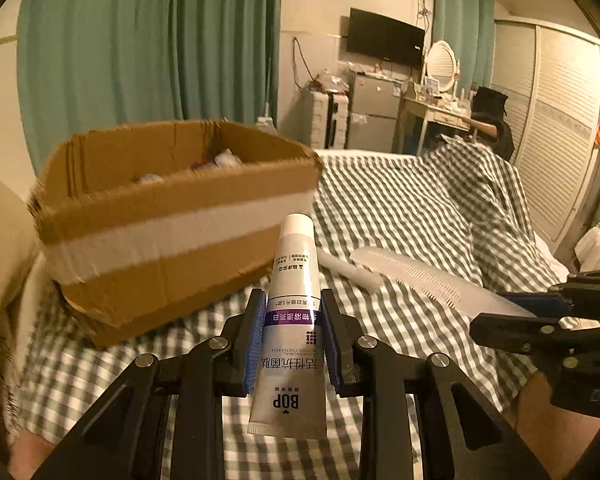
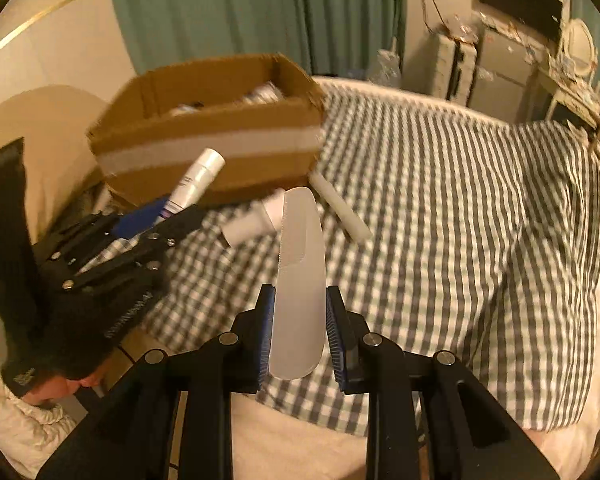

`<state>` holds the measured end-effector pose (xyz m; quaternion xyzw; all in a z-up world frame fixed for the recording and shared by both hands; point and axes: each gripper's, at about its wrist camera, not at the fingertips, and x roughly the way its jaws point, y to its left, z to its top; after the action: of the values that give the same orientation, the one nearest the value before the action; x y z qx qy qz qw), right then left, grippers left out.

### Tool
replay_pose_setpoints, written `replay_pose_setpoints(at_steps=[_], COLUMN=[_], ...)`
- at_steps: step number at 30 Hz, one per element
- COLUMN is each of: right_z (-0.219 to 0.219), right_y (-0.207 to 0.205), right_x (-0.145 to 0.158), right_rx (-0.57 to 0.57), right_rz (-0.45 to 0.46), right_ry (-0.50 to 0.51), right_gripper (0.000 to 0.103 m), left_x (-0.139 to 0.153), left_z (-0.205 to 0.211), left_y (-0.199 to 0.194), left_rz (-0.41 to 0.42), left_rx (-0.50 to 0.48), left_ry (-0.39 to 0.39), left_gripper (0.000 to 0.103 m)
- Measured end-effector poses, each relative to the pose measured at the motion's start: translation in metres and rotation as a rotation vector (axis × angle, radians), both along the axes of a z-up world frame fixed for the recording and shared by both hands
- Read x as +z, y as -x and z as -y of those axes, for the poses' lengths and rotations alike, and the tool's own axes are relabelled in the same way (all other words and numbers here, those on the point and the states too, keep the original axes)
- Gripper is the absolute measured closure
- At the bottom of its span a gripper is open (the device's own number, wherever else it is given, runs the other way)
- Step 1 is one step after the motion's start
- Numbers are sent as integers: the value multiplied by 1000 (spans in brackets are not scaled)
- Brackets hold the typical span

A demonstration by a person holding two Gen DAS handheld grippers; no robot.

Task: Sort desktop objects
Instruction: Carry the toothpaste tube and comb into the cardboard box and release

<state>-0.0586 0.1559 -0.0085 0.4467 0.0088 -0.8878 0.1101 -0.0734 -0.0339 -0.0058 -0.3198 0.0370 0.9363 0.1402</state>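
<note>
While the left gripper (image 1: 294, 336) clamps a toothpaste tube (image 1: 290, 332) just in front of the cardboard box (image 1: 172, 216), the right gripper (image 2: 300, 332) pinches a white comb (image 2: 300, 280) right of that box, above the checked sheet (image 2: 440, 220).

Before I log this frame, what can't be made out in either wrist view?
- Contents of the cardboard box: both views, mostly hidden by its front wall and motion-blurred; only pale shapes show.
- White cylinder on the checked cloth: blurred in both views, identity unclear.
- Second white item: right wrist view, partly behind the comb, blurred.
- Toothpaste tube small print: left wrist view, too small.
</note>
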Motion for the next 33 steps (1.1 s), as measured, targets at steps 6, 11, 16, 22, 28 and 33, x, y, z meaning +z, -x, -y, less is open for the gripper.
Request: replay_pose_setpoints(at_steps=[6,11,16,22,28,33], right_z=[13,22,40,64,86,94], right_y=[11,40,89,141,176,185], right_x=[31,56,68,66,52,51], right_rx=[41,79,112,140,125,56], right_rz=[-87,-152,-188,-193,-197,-263], right_ry=[10,27,43,46,37,-34], right_gripper=[79,79,79,79,78,21], left_x=[32,65,86,70,41,44], left_z=[12,25,45,74,94,89], left_y=[3,23,66,123,147,138], left_rz=[-59,-118,-132,-36,24,14], left_rx=[29,70,155,273,307,234], left_ry=[-3,-22,-58,-36,-47,-64], left_gripper=[76,76,76,76,74,39])
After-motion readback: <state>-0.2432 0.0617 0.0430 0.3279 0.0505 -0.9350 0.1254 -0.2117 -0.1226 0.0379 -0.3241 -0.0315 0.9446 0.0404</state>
